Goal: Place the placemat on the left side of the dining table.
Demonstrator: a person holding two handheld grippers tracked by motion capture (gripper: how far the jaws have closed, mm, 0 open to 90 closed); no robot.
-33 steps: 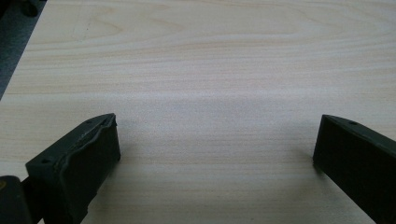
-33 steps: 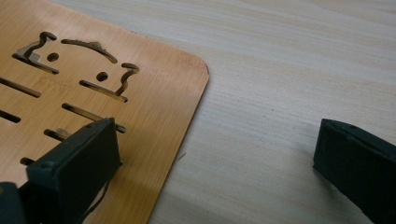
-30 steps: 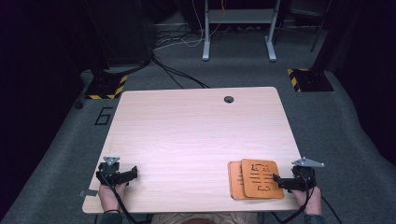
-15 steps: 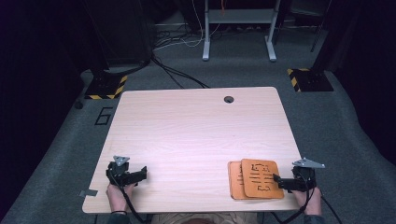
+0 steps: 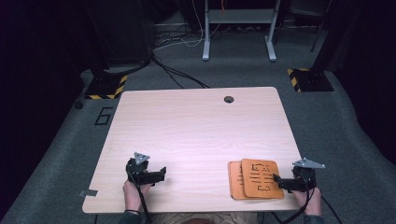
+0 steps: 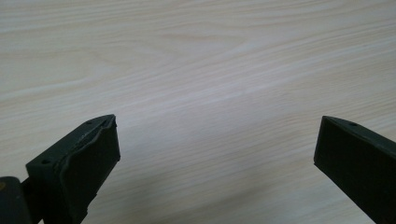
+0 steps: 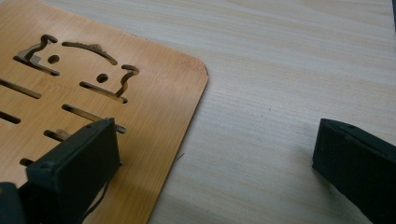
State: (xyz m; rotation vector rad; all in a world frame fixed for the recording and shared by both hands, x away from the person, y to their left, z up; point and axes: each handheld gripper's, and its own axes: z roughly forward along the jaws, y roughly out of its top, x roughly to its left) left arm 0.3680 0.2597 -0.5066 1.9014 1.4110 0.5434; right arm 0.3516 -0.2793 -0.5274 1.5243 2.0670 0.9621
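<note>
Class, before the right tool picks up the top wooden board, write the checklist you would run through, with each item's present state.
1. Right tool open: ok, jaws spread wide in the right gripper view.
2. Right tool at the top board: ok, one jaw hangs over the board's edge, the other over bare table.
3. Board between the jaws: not ok, nothing gripped yet.
4. Top board free to lift: ok, it lies on the lower board, nothing on it.
5. Left tool out of the way: ok, open over bare table, far from the boards.
6. Jaw contact with the board: cannot tell.
</note>
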